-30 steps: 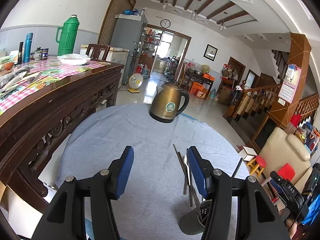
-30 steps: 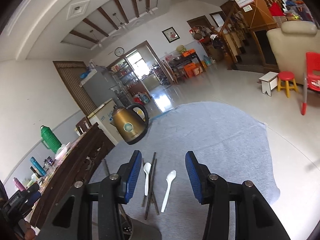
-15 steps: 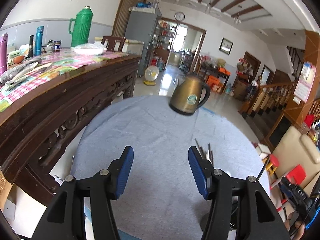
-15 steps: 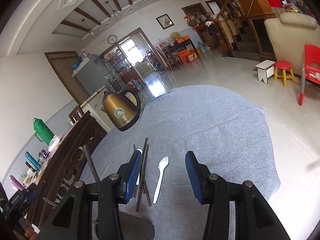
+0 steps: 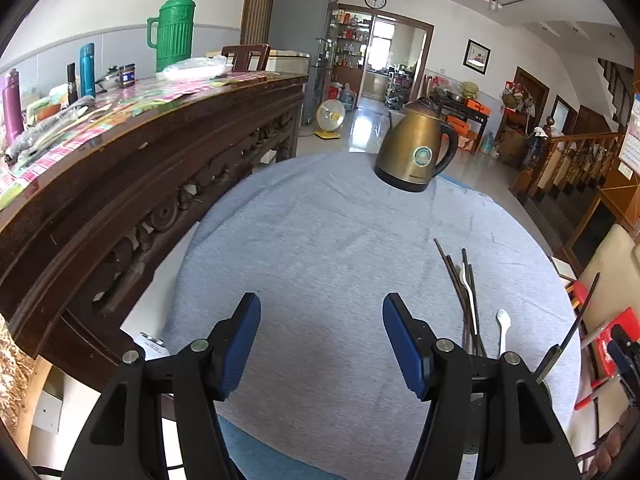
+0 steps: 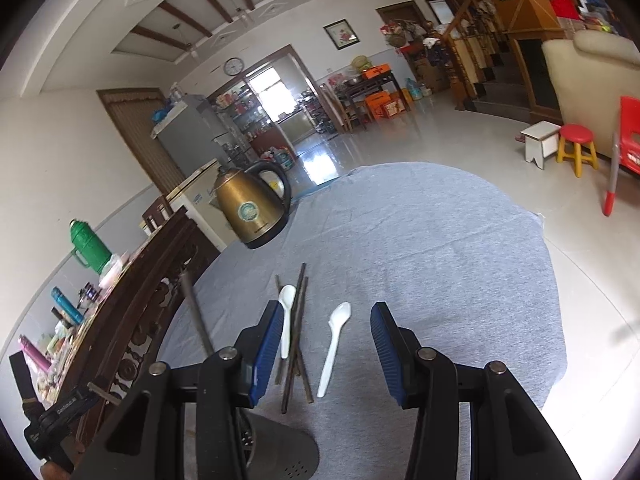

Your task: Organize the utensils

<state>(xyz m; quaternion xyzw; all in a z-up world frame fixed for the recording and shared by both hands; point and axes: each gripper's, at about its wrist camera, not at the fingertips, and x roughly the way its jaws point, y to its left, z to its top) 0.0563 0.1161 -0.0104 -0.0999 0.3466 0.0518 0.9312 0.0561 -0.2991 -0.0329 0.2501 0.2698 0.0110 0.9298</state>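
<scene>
Spread apart above bare grey tablecloth [image 5: 320, 240], well short of the kettle [image 5: 416, 156]: left gripper [image 5: 320, 312], jaws just opened further, nothing between them. Probably readied that way for a fresh pick.

Parted too, and empty-handed: right gripper [image 6: 324, 320], aimed down at the utensils on the near side of the kettle. Framed between its fingers, a loose white spoon [image 6: 334, 348]; whether straddled or merely hovered over, impossible to say.

Laid out flat on the cloth between kettle and cameras, so likely still awaiting sorting: a bundle of dark chopsticks [image 6: 298, 332], with a second white spoon [image 6: 286, 320] resting across them. Already upright, farther from the kettle than all of that: one chopstick [image 6: 196, 316] standing in the grey perforated holder [image 6: 280, 456], seemingly the destination.

Shown only from the right wrist: the holder's holed wall and both spoons in full. From the left wrist: same chopsticks, off to the right and nearer than the kettle, their lower ends hidden behind a finger, and the holder almost wholly hidden behind the gripper.
</scene>
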